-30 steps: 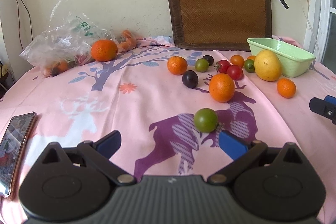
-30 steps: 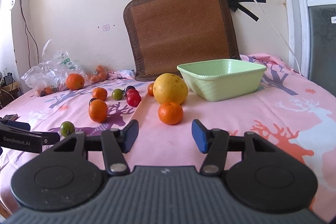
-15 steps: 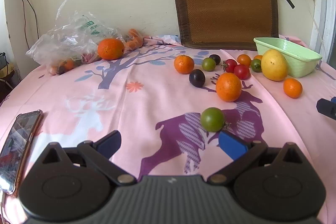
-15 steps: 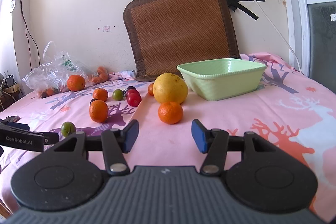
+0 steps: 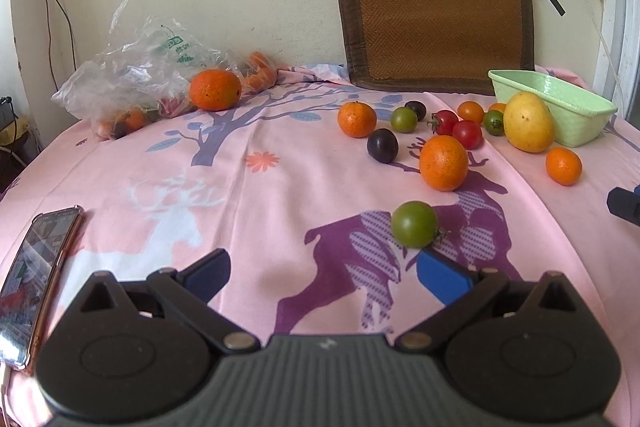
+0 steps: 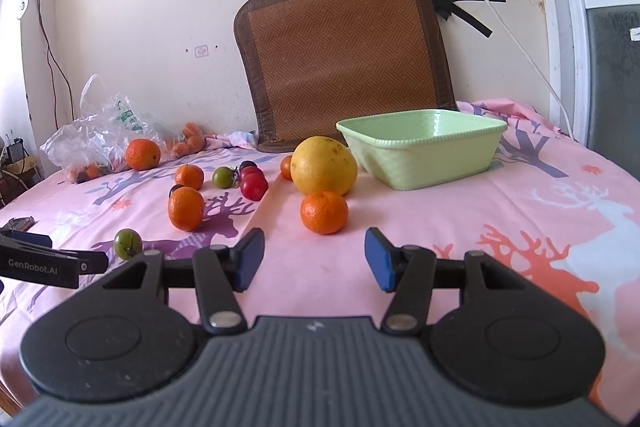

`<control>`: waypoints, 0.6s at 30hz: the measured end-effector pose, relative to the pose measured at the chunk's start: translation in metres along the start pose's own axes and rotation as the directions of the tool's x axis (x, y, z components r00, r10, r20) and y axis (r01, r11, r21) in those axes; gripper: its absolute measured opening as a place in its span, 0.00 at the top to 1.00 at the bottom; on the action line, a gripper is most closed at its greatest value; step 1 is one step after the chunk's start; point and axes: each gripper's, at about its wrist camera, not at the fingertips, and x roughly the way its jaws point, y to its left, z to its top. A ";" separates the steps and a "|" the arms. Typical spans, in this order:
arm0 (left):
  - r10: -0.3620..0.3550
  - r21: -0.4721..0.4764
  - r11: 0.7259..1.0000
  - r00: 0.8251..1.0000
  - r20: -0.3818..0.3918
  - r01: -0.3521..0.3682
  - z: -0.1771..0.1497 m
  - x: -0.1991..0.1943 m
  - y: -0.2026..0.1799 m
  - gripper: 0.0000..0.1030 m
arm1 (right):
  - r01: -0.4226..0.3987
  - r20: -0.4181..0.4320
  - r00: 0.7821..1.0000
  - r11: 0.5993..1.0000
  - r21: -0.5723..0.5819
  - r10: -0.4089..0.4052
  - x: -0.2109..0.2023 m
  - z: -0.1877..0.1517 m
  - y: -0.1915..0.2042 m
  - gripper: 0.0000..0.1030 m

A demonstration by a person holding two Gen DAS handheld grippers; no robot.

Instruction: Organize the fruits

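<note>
Your left tongs gape wide, empty; the round green tomato sits just ahead of the right blue pad. Right tongs open, small orange mandarin just ahead, untouched.

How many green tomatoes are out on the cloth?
3 green tomatoes: one just ahead of the left gripper, one between the far mandarin and a dark plum, one left of the big yellow fruit. The bag may hide more.

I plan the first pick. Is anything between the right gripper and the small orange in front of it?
Nothing visible: only bare cloth lies between the open right gripper and the small orange.
</note>
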 end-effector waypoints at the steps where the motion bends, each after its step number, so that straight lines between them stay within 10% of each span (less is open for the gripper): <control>1: -0.002 -0.002 1.000 1.000 -0.002 0.002 0.000 0.001 0.001 0.00 | 0.000 -0.002 1.000 1.000 0.000 0.000 0.001 0.000 -0.001 0.44; 18: -0.030 0.050 0.998 0.997 0.070 0.027 0.004 -0.009 -0.005 0.01 | -0.020 -0.016 1.000 0.999 -0.031 0.019 0.006 0.009 0.000 0.45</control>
